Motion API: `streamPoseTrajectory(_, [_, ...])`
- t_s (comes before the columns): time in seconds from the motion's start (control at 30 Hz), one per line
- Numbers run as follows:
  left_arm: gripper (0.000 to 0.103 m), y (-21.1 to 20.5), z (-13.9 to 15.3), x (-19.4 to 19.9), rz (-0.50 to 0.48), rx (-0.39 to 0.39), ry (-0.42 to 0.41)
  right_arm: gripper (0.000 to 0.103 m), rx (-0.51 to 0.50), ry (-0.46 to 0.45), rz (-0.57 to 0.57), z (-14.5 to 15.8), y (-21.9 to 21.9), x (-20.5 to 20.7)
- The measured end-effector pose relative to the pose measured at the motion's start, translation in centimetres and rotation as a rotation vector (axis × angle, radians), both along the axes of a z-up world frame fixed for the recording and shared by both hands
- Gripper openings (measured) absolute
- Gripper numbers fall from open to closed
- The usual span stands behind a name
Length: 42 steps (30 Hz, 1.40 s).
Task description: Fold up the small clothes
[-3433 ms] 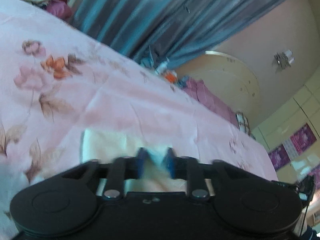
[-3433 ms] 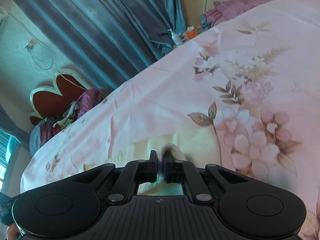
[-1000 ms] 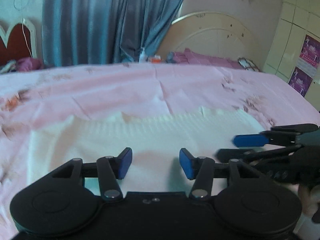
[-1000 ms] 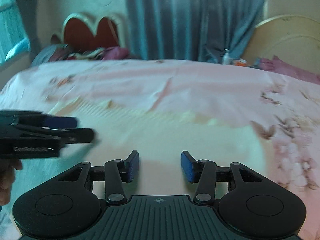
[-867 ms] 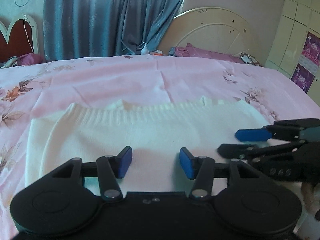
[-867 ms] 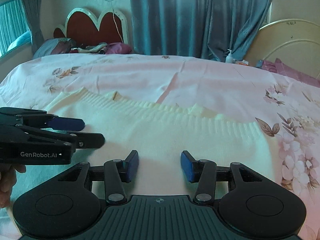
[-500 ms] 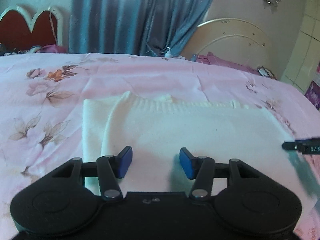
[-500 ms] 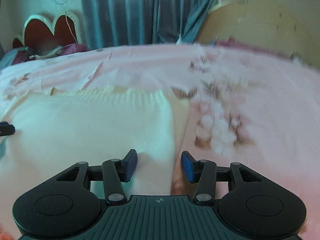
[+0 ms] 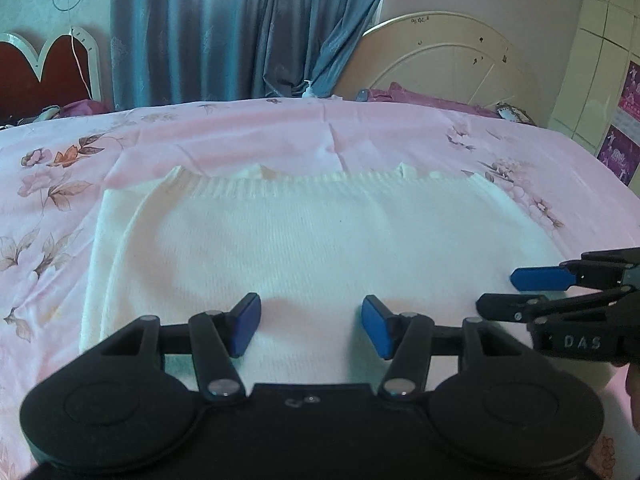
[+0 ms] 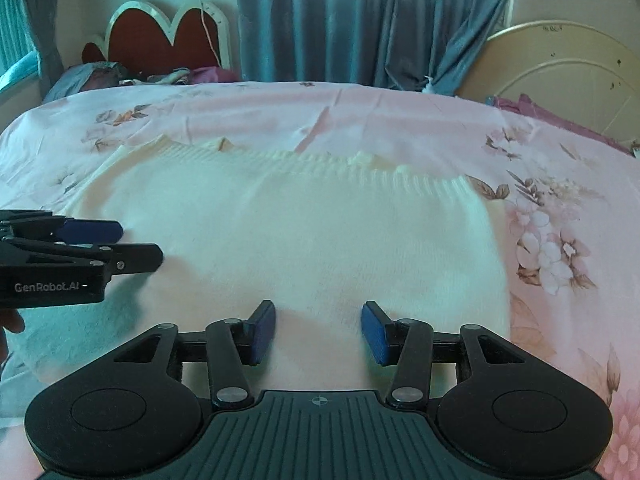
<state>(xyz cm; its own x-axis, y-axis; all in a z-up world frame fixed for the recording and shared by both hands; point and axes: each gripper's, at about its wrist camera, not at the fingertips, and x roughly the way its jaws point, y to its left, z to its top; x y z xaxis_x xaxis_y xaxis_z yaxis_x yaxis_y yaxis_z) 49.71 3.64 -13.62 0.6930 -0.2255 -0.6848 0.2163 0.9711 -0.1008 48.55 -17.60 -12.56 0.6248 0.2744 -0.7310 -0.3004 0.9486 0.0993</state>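
While the sweater [image 9: 320,248] lies flat on the pink sheet [image 9: 280,136], your left gripper [image 9: 311,327] hovers over it, jaws opening and empty. Your right gripper [image 10: 318,331] hangs alongside, jaws parted, gripping nothing

A cream-white ribbed knit garment [image 9: 320,240] is lying on a pale pink bedsheet printed with brown-leaved pink flowers [image 10: 552,248]; blue pads are showing on the black left gripper [image 9: 311,326] and black right gripper [image 10: 319,330], grey-blue curtains [image 9: 224,32] hanging behind
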Motion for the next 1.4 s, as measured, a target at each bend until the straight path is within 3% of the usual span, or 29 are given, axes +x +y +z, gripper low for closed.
streamPoseTrajectory(0.17, [0.055, 0.0, 0.6, -1.5, -0.005, -0.032, -0.005, 0.047, 0.061, 0.009, 0.026, 1.1, -0.4, -1.6])
streamPoseTrajectory(0.23, [0.055, -1.2, 0.3, -2.1, -0.035, -0.008, 0.006, 0.047, 0.046, 0.023, 0.073, 0.6, 0.9, -2.3])
streamPoseTrajectory(0.4, [0.055, -1.5, -0.4, -3.8, -0.027, 0.017, 0.012, 0.047, 0.028, 0.029, 0.062, 0.3, 1.1, -3.8])
streamPoseTrajectory(0.57, [0.051, -1.2, 0.5, -6.1, -0.031, -0.033, -0.003, 0.047, 0.054, 0.011, 0.117, 1.1, 1.7, -6.5])
streamPoseTrajectory(0.63, [0.049, -1.9, 0.2, -6.9, -0.023, 0.031, 0.002, 0.047, 0.026, 0.021, 0.117, 0.7, 2.3, -7.1])
streamPoseTrajectory(0.77, [0.053, -1.3, -0.3, -7.7, -0.022, 0.021, 0.014, 0.047, 0.028, 0.023, 0.125, 0.4, 2.4, -8.3])
streamPoseTrajectory(1.0, [0.048, 2.4, -0.5, -9.2, 0.059, 0.000, 0.023, 0.047, -0.010, 0.027, -0.043, 0.2, -2.7, -9.1])
streamPoseTrajectory(1.07, [0.043, 3.9, -0.4, -9.7, 0.088, -0.026, 0.029, 0.016, -0.007, 0.045, -0.101, -0.1, -5.4, -9.4])
streamPoseTrajectory(1.13, [0.042, 4.9, -0.2, -10.2, 0.126, -0.009, 0.023, 0.012, 0.009, 0.055, -0.139, -0.3, -7.6, -9.8])
streamPoseTrajectory(1.2, [0.042, 5.7, -0.3, -10.5, 0.149, -0.003, 0.018, 0.002, 0.010, 0.062, -0.148, -0.5, -8.8, -10.2])
streamPoseTrajectory(1.4, [0.040, 6.1, 0.4, -10.8, 0.158, -0.010, 0.018, 0.001, -0.003, 0.047, -0.134, 0.6, -8.6, -10.6])
